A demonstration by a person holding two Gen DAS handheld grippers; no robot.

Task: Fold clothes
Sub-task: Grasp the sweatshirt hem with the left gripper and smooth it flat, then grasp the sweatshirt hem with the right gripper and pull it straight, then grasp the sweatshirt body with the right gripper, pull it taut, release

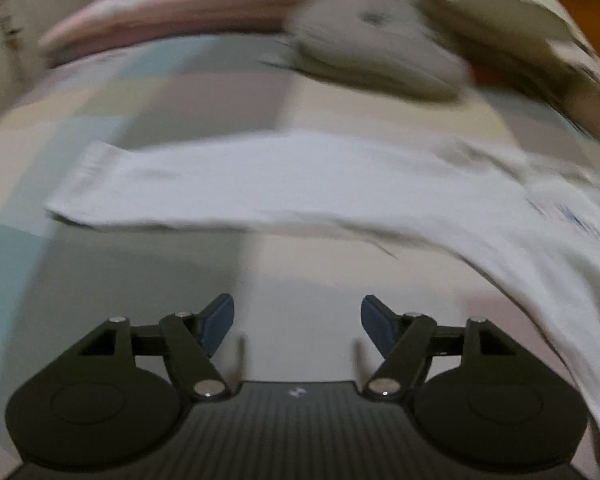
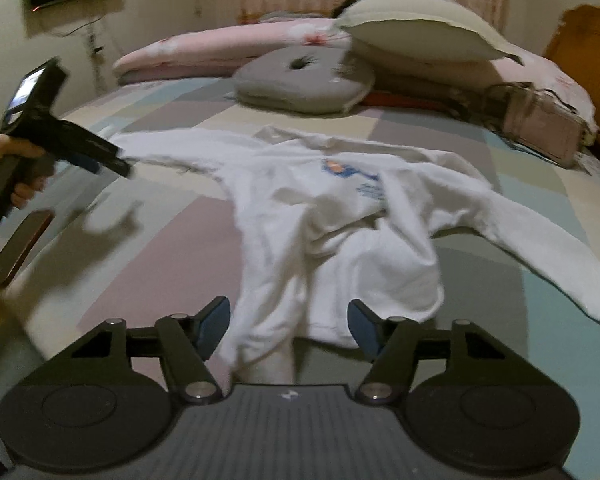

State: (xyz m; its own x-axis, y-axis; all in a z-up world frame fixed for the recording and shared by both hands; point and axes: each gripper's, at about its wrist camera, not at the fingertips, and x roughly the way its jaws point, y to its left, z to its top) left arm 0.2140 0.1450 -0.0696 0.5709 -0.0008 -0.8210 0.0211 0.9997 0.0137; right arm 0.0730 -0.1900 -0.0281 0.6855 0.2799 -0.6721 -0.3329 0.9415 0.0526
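We see the right gripper (image 2: 288, 326) with its two blue-padded fingers (image 2: 216, 326) spread apart; the crumpled hem of a white shirt (image 2: 320, 216) lies between them, and we cannot tell whether either pad touches the cloth. The left gripper (image 1: 297, 322) also has its fingers (image 1: 220, 322) apart, with nothing between them; they hang over the bedspread (image 1: 180, 92), just short of the shirt's (image 1: 340, 184) long sleeve (image 1: 180, 180), which stretches flat across the left wrist view. That view is blurred.

The shirt lies spread on the bed, chest side up, with a small blue and orange print (image 2: 350, 174) near its middle. Its body is bunched and rumpled toward the hem. One sleeve (image 2: 540, 248) reaches out to the right of the print. The other sleeve (image 2: 172, 144) reaches left, where, in the right wrist view, the left gripper (image 2: 118, 164), held by a hand (image 2: 8, 168), hovers at the cuff.

Beyond the shirt's collar sits a round grey cushion (image 2: 304, 80), and behind that a pink quilt (image 2: 220, 48) and a cream pillow (image 2: 416, 28). To the shirt's left, near the bed's edge, lies a dark phone (image 2: 20, 248). The bedspread (image 2: 172, 264) is a patchwork of pale colour blocks.
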